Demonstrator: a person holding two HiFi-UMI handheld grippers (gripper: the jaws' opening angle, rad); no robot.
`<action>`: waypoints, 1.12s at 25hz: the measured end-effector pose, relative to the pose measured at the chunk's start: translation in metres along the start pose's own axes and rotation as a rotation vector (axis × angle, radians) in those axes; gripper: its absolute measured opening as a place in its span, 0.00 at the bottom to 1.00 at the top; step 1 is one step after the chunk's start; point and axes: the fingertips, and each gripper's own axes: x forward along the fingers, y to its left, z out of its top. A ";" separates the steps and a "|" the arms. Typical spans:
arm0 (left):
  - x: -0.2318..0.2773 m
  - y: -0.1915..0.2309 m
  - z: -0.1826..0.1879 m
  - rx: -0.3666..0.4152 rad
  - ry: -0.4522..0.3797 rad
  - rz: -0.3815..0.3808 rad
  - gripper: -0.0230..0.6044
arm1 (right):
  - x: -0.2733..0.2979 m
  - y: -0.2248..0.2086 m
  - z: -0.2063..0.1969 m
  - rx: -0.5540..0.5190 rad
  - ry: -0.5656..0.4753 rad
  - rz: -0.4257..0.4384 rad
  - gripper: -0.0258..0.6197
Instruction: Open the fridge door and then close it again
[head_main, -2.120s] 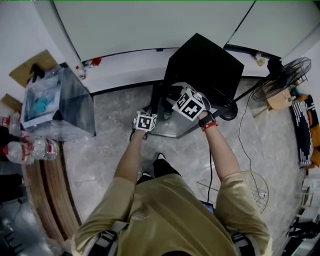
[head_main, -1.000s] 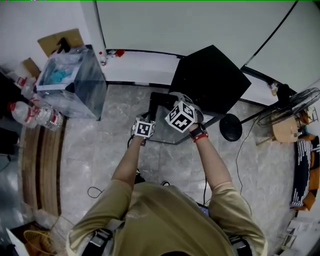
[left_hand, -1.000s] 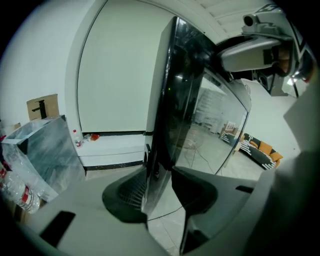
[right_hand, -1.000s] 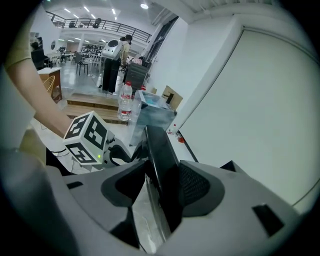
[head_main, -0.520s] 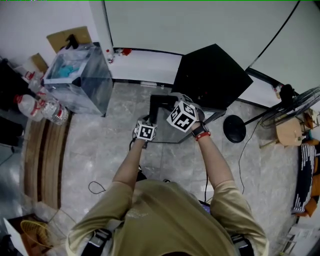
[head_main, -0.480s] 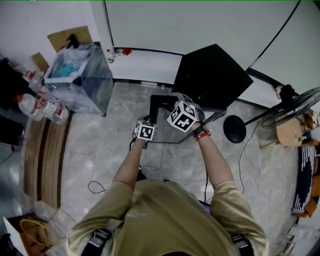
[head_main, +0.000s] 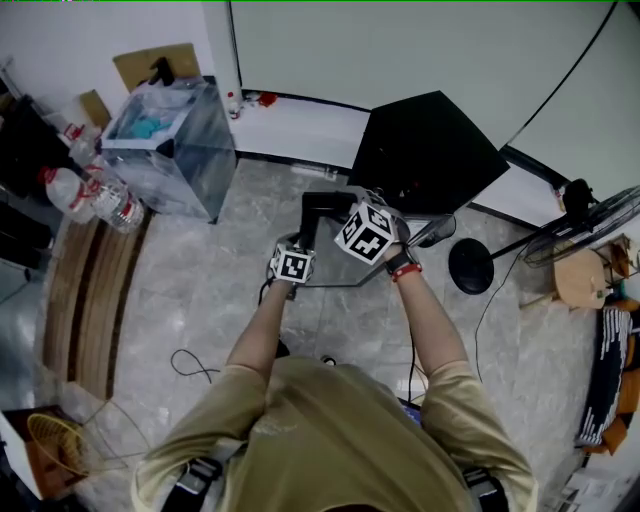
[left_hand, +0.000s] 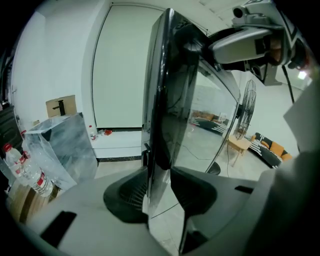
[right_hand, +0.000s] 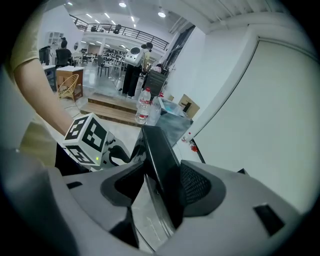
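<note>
The fridge (head_main: 430, 150), one black box, stands on the floor (head_main: 220, 300) against the white wall (head_main: 400, 50). Its one door (left_hand: 162, 100) hangs open toward the person. Only the head view shows the fridge's top and both arms (head_main: 430, 320) reaching to the door. The jaws are hidden there under the two marker cubes (head_main: 292, 265).

The left gripper view shows the door edge-on, a dark frame with a mirror-like pane. It runs upright between the pads of the left tool (left_hand: 160, 190). Those jaws stand partly open and have just been closing, and each pad lies against one face of the door.

The right gripper view shows the thick black upper corner of the door tilted between the pads of the right tool (right_hand: 162, 185). Its jaws stand wide, about the door's thickness, with one pad on each face. This view also shows one cube lower down beside the door. Far off, it shows people (right_hand: 132, 60) standing under ceiling lights (right_hand: 122, 5), seen in no other view. The left gripper view, in turn, catches the right tool up at the door's top edge.

Around the fridge, one clear bin (head_main: 170, 150) stands to the left, with at least two water bottles (head_main: 62, 190) beyond it. One standing fan (head_main: 590, 225) is to the right. One wicker basket (head_main: 50, 440) and one loose cable (head_main: 185, 360) lie on the floor.
</note>
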 end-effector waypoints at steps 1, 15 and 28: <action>-0.002 -0.001 -0.002 -0.004 -0.002 0.004 0.26 | -0.001 0.002 0.000 -0.004 -0.002 0.003 0.40; -0.031 -0.026 -0.028 -0.068 -0.024 0.070 0.26 | -0.024 0.036 -0.006 -0.066 -0.044 0.050 0.41; -0.057 -0.057 -0.059 -0.149 -0.022 0.137 0.26 | -0.051 0.071 -0.012 -0.098 -0.086 0.106 0.43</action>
